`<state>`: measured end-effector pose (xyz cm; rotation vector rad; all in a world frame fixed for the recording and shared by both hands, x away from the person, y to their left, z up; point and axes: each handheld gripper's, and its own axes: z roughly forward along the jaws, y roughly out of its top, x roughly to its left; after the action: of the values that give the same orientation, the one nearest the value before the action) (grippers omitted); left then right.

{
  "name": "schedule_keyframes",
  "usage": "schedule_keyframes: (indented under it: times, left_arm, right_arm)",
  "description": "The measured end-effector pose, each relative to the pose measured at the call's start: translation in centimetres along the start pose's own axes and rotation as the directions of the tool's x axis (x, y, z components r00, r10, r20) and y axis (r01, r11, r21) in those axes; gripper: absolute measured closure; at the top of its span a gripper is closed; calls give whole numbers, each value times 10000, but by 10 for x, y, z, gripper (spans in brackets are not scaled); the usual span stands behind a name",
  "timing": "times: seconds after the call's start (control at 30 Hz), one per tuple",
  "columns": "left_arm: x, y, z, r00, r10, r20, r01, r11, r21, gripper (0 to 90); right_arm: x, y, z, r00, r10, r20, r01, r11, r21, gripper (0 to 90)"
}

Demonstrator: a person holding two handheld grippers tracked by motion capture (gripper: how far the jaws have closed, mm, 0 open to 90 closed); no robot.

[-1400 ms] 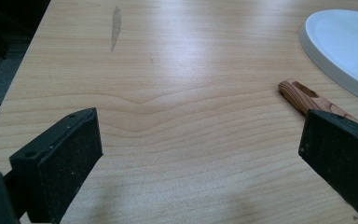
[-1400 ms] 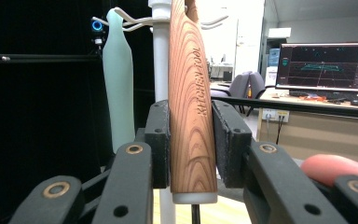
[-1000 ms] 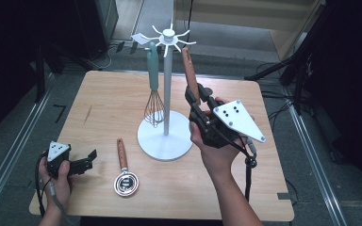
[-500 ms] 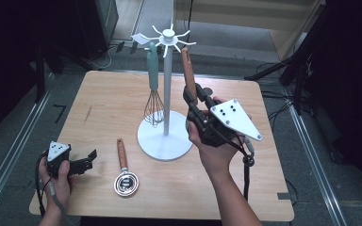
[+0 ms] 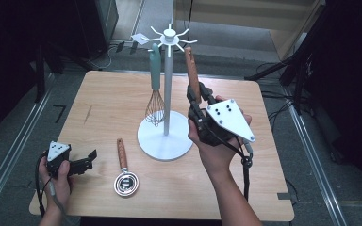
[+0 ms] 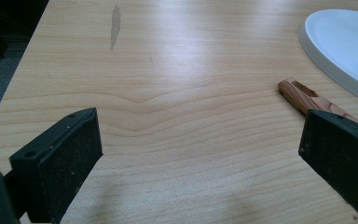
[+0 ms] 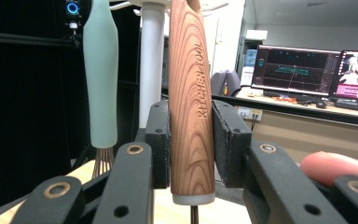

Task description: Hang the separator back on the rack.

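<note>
The wooden-handled utensil [image 7: 190, 98] looks stiff and fairly light, its varnished grain probably a little slick, so a hold across the lower handle, where the right gripper [image 7: 191, 140] clamps it now, seems the safest place. The handle is reddish-brown with strong grain and "KITCHEN TOOL" stamped along it, ending in a pale collar and thin metal shank. It stands upright just beside the white rack's [image 5: 168, 84] post, its top near the hooks. The left gripper [image 5: 81, 162] rests with jaws apart and empty, well left of the rack's base.
</note>
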<state>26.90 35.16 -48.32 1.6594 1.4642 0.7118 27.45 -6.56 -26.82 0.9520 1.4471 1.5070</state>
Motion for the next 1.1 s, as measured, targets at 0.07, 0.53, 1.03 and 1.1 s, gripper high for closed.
schedule_keyframes:
  times: [0.07, 0.53, 1.03, 1.1]
  left_arm:
    - [0, 0, 0, 10000, 5, 20, -5, 10000, 19, 0]
    - [0, 0, 0, 10000, -18, 20, 18, 10000, 6, 0]
    - [0, 0, 0, 10000, -2, 27, 2, 10000, 1, 0]
    - [0, 0, 0, 10000, -28, 23, 28, 10000, -5, 0]
  right_arm:
    - [0, 0, 0, 10000, 19, -24, -19, 10000, 1, 716]
    - [-3, -1, 8, 9989, 257, -392, -244, 9992, 327, 698]
    - [-13, 1, 9, 9917, 842, -969, -839, 9965, 72, 724]
    - [-13, 1, 7, 9901, 852, -1112, -865, 9962, -64, 755]
